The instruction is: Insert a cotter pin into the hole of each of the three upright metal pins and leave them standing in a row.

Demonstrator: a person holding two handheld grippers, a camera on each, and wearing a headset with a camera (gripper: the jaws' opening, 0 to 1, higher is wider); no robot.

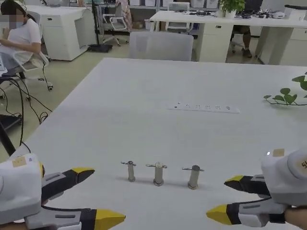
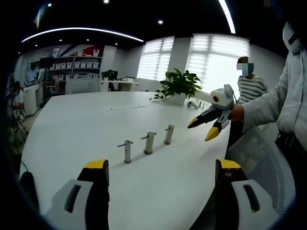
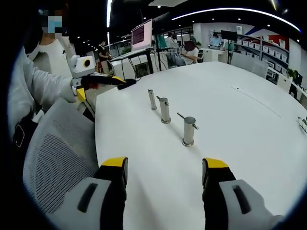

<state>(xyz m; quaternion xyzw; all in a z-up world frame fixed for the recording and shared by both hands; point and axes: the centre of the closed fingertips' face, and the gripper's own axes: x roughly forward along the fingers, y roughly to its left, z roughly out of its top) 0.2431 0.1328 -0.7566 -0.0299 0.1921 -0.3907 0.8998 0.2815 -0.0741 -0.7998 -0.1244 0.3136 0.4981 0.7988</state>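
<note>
Holding your left hand-held gripper [image 1: 106, 194] at the near left of the surface [image 1: 144, 105], you have its jaws wide apart, with nothing between them.

— It's the same with your right hand-held gripper [image 1: 217, 198]: the yellow tips are spread and empty, hovering at the near right.

And the three metal pins [image 1: 158, 173]?

— They stand upright in a row on the surface between your two hand-held grippers, a little ahead of the tips and touching neither. Each has a cotter pin [image 1: 193, 168] crosswise through its top.

In your right gripper view, the nearest of the metal pins shows its cotter pin sticking out on both sides.

— Farther off, a white power strip [image 1: 204, 108] lies flat mid-surface. Green leaves [image 1: 288, 96] reach in at your right edge, and a grey chair [image 1: 160, 45] sits at the far side.
</note>
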